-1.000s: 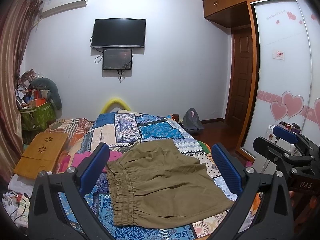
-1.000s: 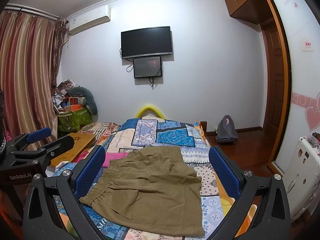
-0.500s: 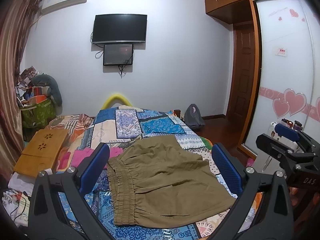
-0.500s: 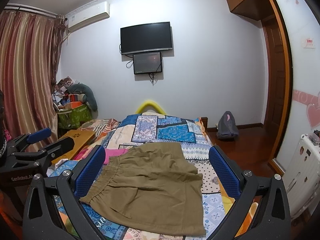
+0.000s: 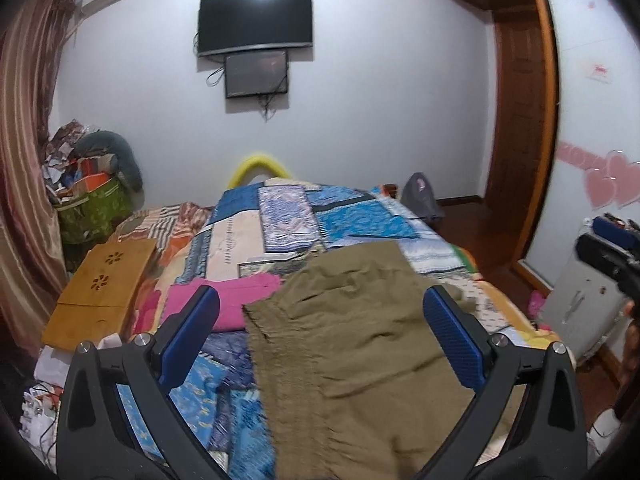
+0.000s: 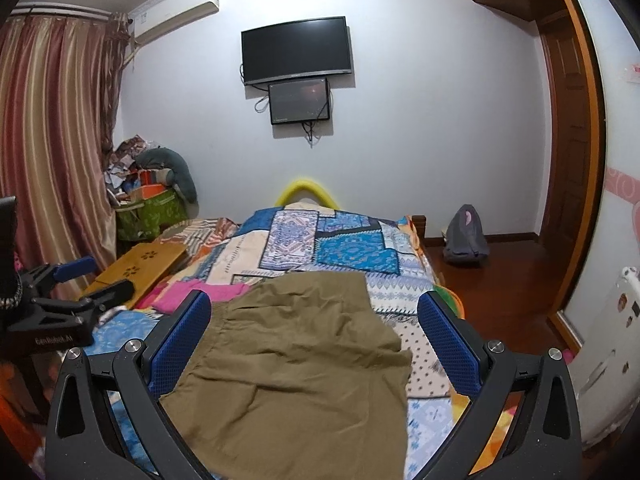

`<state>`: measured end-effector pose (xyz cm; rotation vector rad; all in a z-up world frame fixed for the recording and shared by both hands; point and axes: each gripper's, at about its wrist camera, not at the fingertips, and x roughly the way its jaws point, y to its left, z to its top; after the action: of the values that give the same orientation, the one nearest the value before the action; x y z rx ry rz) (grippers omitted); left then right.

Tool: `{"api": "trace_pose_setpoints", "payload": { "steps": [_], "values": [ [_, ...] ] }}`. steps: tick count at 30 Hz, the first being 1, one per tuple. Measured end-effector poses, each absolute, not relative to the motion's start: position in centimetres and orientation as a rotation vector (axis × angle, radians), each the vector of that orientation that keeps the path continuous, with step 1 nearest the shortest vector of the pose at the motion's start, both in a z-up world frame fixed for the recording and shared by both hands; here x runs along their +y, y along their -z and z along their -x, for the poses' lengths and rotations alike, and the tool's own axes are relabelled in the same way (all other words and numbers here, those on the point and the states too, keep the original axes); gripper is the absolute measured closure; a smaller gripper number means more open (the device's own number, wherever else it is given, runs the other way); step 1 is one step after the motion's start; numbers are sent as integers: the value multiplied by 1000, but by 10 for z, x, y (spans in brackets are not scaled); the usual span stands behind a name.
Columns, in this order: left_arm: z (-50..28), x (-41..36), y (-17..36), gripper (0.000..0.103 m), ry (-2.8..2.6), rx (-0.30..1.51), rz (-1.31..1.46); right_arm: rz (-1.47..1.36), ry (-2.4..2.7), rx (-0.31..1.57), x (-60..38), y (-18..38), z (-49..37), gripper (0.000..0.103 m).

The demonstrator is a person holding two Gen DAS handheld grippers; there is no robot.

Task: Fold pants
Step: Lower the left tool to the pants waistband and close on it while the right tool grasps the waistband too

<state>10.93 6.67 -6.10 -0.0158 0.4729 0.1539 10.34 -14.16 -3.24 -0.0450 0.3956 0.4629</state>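
Olive-brown pants [image 5: 356,344] lie spread flat on the patchwork bedspread [image 5: 280,220], elastic waistband toward the left. They also show in the right wrist view [image 6: 296,352]. My left gripper [image 5: 320,332] is open and empty, held above the waistband side. My right gripper [image 6: 314,332] is open and empty, held above the pants' near right part. The left gripper shows at the left edge of the right wrist view [image 6: 68,296]. The right gripper shows at the right edge of the left wrist view [image 5: 612,248].
A pink garment [image 5: 236,300] lies left of the pants. A wooden lap table [image 5: 100,284] sits at the bed's left edge. A cluttered green bag [image 5: 92,212] stands by the curtain. A grey backpack [image 6: 466,236] is on the floor; a white unit [image 5: 580,304] stands right.
Both grippers have moved forward and slightly lower toward the pants. The pants have not moved. Both grippers stay open.
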Motion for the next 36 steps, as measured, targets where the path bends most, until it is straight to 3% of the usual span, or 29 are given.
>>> {"api": "trace_pose_setpoints", "payload": {
  "steps": [14,19,30,33,36],
  "values": [
    [-253,164,128,0,-215,693,115,99,-445,487,-136,70,-209,0],
    [-297,186,169,21,-225,789,87,135,-462,546,-124,94,-248,0],
    [-346,225,256,35,-211,978,110,254,-553,699,-98,141,-337,7],
    [-353,230,272,43,-196,1015,105,255,-579,741,-93,150,-361,9],
    [-355,231,282,43,-166,1025,115,263,-605,772,-84,158,-382,10]
  ]
}}
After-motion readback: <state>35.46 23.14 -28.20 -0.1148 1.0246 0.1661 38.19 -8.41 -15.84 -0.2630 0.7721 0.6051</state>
